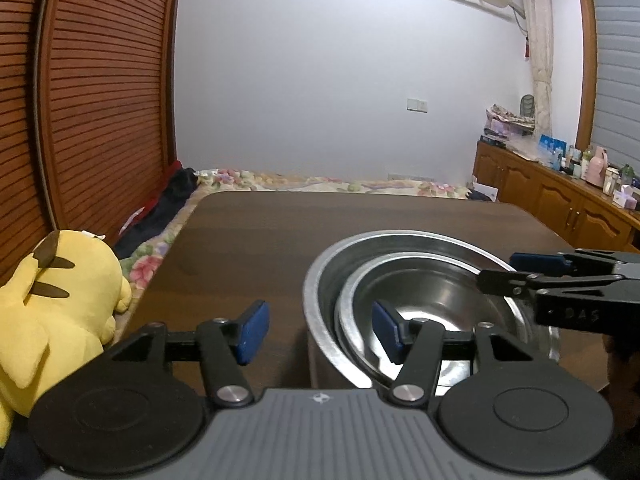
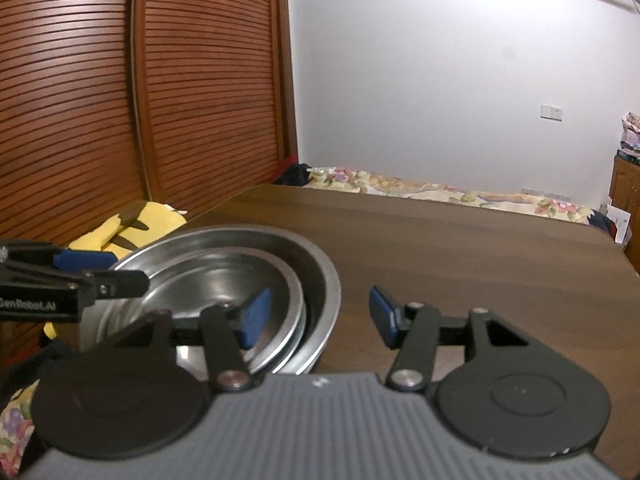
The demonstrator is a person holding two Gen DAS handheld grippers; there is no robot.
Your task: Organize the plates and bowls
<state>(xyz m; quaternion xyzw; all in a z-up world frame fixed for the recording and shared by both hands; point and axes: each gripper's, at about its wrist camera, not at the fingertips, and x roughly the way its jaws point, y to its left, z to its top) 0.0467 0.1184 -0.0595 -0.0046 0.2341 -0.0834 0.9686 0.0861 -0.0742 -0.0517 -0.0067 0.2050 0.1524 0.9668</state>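
Two steel bowls sit nested on the dark table, a smaller inner bowl (image 1: 436, 296) (image 2: 216, 280) inside a larger outer bowl (image 1: 320, 276) (image 2: 326, 268). My left gripper (image 1: 320, 332) (image 2: 104, 270) is open and straddles the bowls' left rim, one blue pad (image 1: 386, 332) inside and the other outside, neither pressing. My right gripper (image 2: 320, 316) (image 1: 518, 270) is open too and straddles the right rim, with one pad (image 2: 256, 316) inside the bowls and the other over the table. Nothing is gripped.
The dark wooden table (image 1: 248, 240) (image 2: 460, 248) stretches beyond the bowls. A yellow plush toy (image 1: 60, 304) (image 2: 132, 224) lies off its left edge on a floral bed (image 1: 320, 182). A louvred wardrobe (image 1: 100, 100) stands left, a cluttered sideboard (image 1: 560, 196) right.
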